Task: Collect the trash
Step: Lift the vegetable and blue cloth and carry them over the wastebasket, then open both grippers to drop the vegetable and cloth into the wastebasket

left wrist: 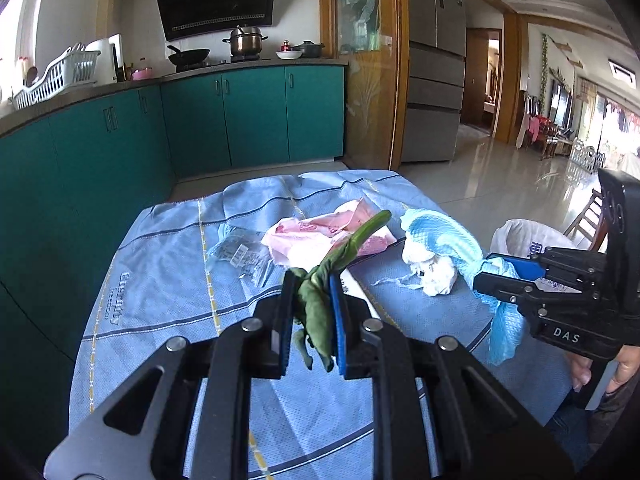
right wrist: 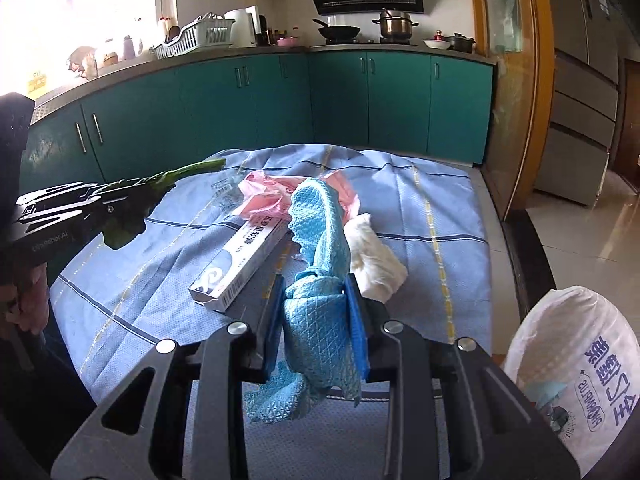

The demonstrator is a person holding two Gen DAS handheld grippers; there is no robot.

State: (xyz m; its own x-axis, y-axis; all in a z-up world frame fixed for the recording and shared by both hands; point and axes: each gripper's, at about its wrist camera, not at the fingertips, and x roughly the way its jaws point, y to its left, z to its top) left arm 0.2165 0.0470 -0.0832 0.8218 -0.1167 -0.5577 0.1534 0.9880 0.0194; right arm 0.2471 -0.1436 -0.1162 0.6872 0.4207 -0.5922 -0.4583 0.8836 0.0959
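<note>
Your left gripper [left wrist: 311,304]: clamped on a green leafy stalk [left wrist: 352,246], lifted over the blue tablecloth [left wrist: 160,280]. Your right gripper [right wrist: 314,312]: clamped on a blue mesh cloth [right wrist: 320,232]. On the cloth-covered table: pink plastic bag [left wrist: 320,236], white box [right wrist: 240,260], white crumpled paper [right wrist: 376,264], clear wrapper [left wrist: 240,256]. White bag [right wrist: 580,360] stands just beside the table's right edge.

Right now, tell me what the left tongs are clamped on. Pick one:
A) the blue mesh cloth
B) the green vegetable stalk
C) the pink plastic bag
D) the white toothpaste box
B: in the left wrist view the left tongs are shut on the green vegetable stalk, lifted off the blue tablecloth; the blue mesh cloth is in the right tongs.
</note>
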